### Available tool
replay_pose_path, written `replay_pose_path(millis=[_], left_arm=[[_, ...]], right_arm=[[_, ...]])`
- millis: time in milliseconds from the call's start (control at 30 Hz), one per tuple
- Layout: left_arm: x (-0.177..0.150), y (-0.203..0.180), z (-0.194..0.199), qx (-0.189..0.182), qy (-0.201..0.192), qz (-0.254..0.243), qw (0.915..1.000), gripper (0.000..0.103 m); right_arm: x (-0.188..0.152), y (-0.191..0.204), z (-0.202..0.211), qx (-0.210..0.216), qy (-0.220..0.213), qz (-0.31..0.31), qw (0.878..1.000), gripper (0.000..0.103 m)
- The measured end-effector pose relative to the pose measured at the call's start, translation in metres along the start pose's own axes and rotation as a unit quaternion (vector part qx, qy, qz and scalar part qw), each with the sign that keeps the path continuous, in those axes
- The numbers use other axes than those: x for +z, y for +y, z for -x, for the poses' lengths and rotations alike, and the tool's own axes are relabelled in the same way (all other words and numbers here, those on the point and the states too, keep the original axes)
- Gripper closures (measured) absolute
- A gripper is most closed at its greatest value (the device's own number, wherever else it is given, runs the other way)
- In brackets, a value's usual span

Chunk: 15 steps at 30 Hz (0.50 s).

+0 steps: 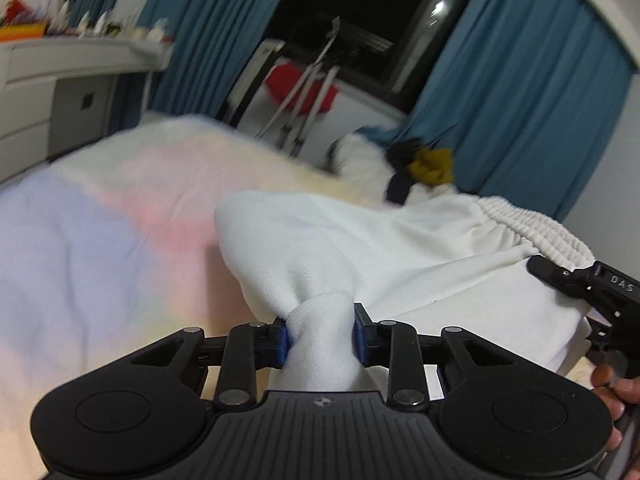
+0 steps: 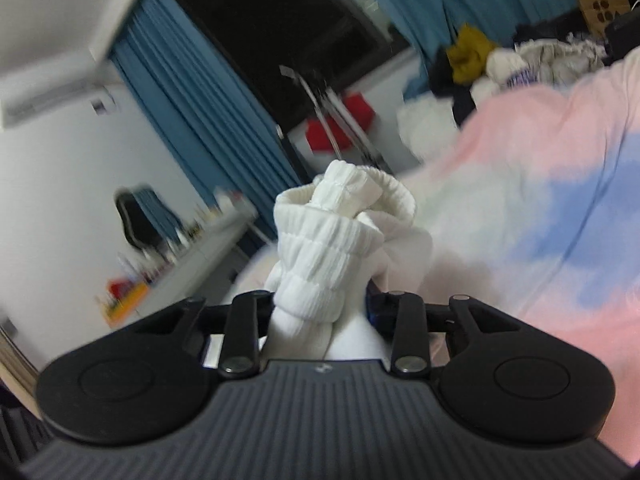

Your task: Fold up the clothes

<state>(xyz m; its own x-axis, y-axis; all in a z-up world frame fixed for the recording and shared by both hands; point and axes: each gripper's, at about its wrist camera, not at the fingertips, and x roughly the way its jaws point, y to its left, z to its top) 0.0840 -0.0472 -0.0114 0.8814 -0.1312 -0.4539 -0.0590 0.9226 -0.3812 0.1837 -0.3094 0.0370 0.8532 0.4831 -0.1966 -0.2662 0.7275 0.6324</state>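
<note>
Judging from how the cloth lay, the fold was somewhere in its middle: the white garment (image 1: 400, 248) was held up by both grippers over the pastel blanket (image 1: 100, 240), not yet lying as a flat, squared bundle. Whether earlier folds were already in it, one moment could not settle; a final flat fold and a setting-down seemed to remain.

The left gripper (image 1: 320, 330) had its blue-padded fingers (image 1: 282, 340) closed part-way on a thick bunch of plain white fabric, which filled the gap between them. The right gripper (image 2: 324, 312) was likewise clamped on the ribbed, gathered elastic waistband (image 2: 332, 232), the cloth puffing up above the jaws. In the left wrist view the right gripper showed at the far right edge, just beside that waistband.

The garment looked soft, thick and knitted, cream-white, with a shirred waistband; it draped loosely between the two grips with broad creases. A heap of other clothes (image 2: 500, 64) waited at the far side of the bed, near the blue curtains (image 1: 520, 100), so more folding probably lay ahead.
</note>
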Motion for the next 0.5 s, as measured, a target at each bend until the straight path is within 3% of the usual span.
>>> replay_pose_path(millis=[133,233,400,500], left_arm=[[0.027,-0.064,-0.006,-0.037,-0.033,-0.04,0.998,0.072],[0.048,-0.122,-0.033,-0.071,-0.045,-0.073,0.9938,0.071],[0.063,-0.223,-0.111,-0.14,-0.041,-0.124,0.9816,0.071],[0.047,-0.264,-0.17,-0.165,-0.019,-0.136,0.9766,0.071]], right_arm=[[0.036,-0.02,0.035,0.017,-0.069,-0.023,0.997,0.068],[0.063,-0.043,0.063,0.009,-0.129,-0.035,0.991,0.068],[0.1,-0.099,0.102,-0.04,-0.223,-0.063,0.972,0.068],[0.11,-0.148,0.117,-0.075,-0.277,-0.089,0.954,0.068]])
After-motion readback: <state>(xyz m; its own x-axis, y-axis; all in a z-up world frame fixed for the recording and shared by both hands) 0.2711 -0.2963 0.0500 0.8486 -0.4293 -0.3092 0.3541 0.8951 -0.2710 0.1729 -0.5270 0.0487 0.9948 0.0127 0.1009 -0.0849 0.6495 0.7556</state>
